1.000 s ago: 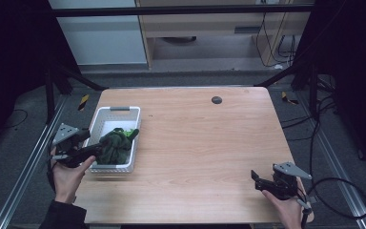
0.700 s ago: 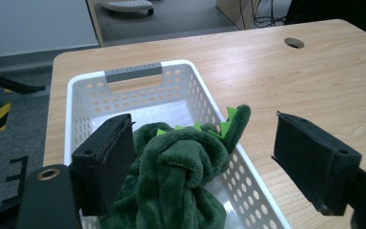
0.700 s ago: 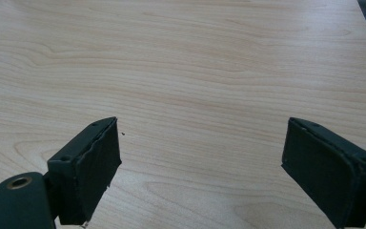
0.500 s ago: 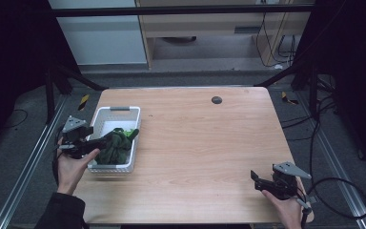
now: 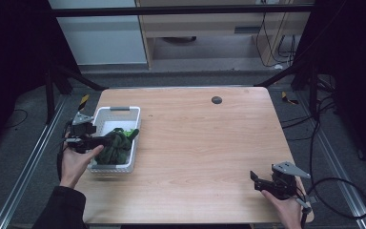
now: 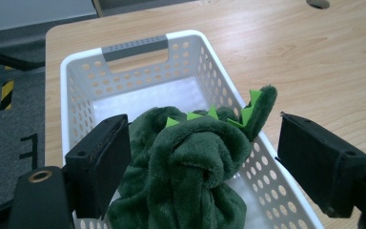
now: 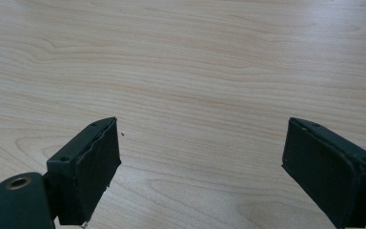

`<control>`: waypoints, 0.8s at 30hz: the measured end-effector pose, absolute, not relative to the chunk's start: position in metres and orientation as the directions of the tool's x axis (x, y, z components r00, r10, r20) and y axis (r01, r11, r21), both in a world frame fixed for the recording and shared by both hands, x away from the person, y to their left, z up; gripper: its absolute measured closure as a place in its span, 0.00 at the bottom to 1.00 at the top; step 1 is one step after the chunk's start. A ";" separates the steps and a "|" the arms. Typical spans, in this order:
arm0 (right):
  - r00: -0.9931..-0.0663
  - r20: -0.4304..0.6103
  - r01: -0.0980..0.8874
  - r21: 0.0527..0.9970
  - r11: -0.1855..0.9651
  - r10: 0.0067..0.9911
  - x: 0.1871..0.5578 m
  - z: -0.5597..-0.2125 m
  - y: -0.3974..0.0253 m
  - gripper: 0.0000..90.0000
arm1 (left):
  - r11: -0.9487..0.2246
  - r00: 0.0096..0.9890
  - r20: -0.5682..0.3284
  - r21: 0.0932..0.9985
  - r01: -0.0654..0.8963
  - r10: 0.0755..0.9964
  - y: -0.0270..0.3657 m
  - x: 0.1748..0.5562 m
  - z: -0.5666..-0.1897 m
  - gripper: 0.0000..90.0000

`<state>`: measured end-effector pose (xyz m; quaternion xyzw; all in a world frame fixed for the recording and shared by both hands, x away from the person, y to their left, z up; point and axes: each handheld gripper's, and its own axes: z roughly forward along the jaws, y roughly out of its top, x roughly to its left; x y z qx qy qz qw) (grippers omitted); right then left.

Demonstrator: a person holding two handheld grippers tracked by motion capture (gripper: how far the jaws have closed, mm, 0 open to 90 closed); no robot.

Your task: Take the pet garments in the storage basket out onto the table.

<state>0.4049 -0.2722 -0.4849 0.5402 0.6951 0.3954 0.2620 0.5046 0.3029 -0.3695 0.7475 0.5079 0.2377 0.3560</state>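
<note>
Shifted toward basket's near end: left gripper (image 6: 198,157), jaws spread around dark green plush toy (image 6: 190,162) inside white perforated plastic basket (image 6: 76,86); right gripper (image 7: 202,167) spread above bare wooden table (image 7: 195,62).

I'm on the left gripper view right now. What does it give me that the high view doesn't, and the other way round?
Left gripper view: the green plush toy sits between the open jaws of the left gripper, one pad against its fur, the other apart; perforated basket walls. High view: the right gripper open over bare table and a dark round spot. Both: toy in the white basket.
</note>
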 end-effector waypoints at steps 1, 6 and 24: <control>-0.279 0.064 0.545 0.832 0.104 0.958 0.405 -0.485 -0.272 0.14 | -0.236 0.371 -0.003 0.767 0.596 0.929 0.302 0.506 -0.370 0.20; -0.282 0.076 0.555 0.826 0.098 0.956 0.405 -0.485 -0.271 0.13 | -0.256 0.370 0.011 0.740 0.622 0.929 0.302 0.511 -0.375 0.19; -0.293 0.080 0.563 0.820 0.104 0.953 0.406 -0.486 -0.272 0.13 | -0.302 0.386 0.028 0.676 0.672 0.922 0.298 0.522 -0.392 0.15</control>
